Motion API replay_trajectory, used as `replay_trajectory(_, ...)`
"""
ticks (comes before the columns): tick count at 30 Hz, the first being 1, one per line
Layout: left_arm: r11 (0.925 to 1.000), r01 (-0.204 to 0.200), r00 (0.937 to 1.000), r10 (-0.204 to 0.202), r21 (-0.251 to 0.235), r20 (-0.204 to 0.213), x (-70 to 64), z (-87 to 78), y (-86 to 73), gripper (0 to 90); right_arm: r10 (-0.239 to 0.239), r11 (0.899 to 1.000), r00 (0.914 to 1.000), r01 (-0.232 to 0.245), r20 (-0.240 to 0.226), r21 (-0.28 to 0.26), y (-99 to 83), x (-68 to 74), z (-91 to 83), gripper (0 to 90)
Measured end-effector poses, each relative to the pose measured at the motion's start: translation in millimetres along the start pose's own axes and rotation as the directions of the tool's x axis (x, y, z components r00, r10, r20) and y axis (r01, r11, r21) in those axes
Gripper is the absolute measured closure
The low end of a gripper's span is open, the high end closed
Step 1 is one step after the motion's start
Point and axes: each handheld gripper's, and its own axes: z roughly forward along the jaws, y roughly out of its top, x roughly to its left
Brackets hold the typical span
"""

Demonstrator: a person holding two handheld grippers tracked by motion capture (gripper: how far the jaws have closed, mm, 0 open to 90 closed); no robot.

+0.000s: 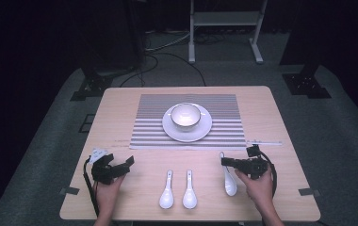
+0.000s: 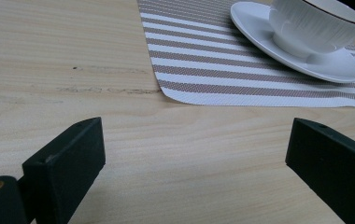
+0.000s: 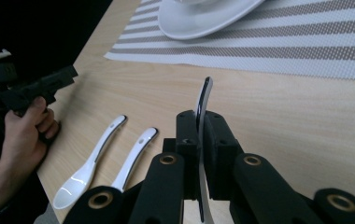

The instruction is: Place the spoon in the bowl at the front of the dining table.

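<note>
Pinching the handle of the rightmost spoon (image 3: pixel 202 121) edgewise, the right gripper (image 3: pixel 199 135) is holding it with its long axis pointing toward the bowl (image 1: pixel 185 116) ahead on the bench (image 1: pixel 285 188), while the left gripper (image 1: pixel 116 168) is idling, jaws spread.

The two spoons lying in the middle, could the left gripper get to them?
Probably yes. The left gripper is open and holds nothing, and bare table lies between it and the two loose spoons. The right gripper is shut on the third spoon.
</note>
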Motion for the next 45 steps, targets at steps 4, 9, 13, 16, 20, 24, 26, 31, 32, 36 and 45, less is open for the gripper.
replay_trajectory(4,1.0,0.001,1.0,-0.001,-0.001,0.0,0.0,0.0,0.0,3.5,0.012,0.999,0.9998,-0.012,-0.019,-0.031,5.0,1.4,-2.0,85.5)
replay_trajectory(9,1.0,0.004,1.0,-0.004,-0.003,0.001,0.1,0.1,0.0,3.5,0.028,0.997,0.9989,-0.03,-0.037,-0.066,12.1,1.6,-2.9,85.5)
replay_trajectory(13,1.0,0.004,1.0,-0.004,-0.003,0.002,0.2,0.0,-0.1,3.5,0.04,0.995,0.9981,-0.044,-0.047,-0.087,21.2,3.1,-2.8,85.5)
replay_trajectory(16,1.0,0.005,1.0,-0.005,-0.004,0.003,0.4,-0.1,-0.1,3.5,0.037,0.994,0.9982,-0.041,-0.047,-0.105,28.2,4.6,-2.4,85.5)
replay_trajectory(20,1.0,0.006,1.0,-0.006,-0.006,0.003,0.4,0.0,-0.2,3.5,0.04,0.991,0.9979,-0.046,-0.052,-0.126,37.1,7.3,-1.9,85.5)
replay_trajectory(24,0.9999,0.008,1.0,-0.008,-0.006,0.005,0.6,-0.2,-0.2,3.5,0.051,0.988,0.9964,-0.06,-0.068,-0.14,46.7,6.4,0.7,85.5)
replay_trajectory(26,0.9999,0.009,0.9999,-0.009,-0.006,0.006,0.7,-0.2,-0.1,3.5,0.052,0.988,0.9965,-0.061,-0.065,-0.144,51.3,6.1,2.6,85.5)
replay_trajectory(31,0.9999,0.011,0.9999,-0.011,-0.006,0.006,0.9,-0.3,-0.2,3.5,0.057,0.986,0.9961,-0.067,-0.067,-0.155,62.1,8.2,7.4,85.5)
replay_trajectory(32,0.9999,0.012,0.9999,-0.012,-0.007,0.006,0.9,-0.3,-0.2,3.5,0.057,0.985,0.9963,-0.067,-0.065,-0.156,64.0,8.8,8.5,85.5)
replay_trajectory(36,0.9999,0.012,0.9999,-0.012,-0.007,0.006,1.0,-0.4,-0.2,3.5,0.056,0.984,0.9969,-0.065,-0.055,-0.164,69.9,10.4,11.4,85.5)
replay_trajectory(45,0.9999,0.015,0.9999,-0.015,-0.007,0.007,1.3,-0.4,-0.2,3.5,0.061,0.976,0.9974,-0.068,-0.038,-0.207,93.7,15.1,18.7,85.5)
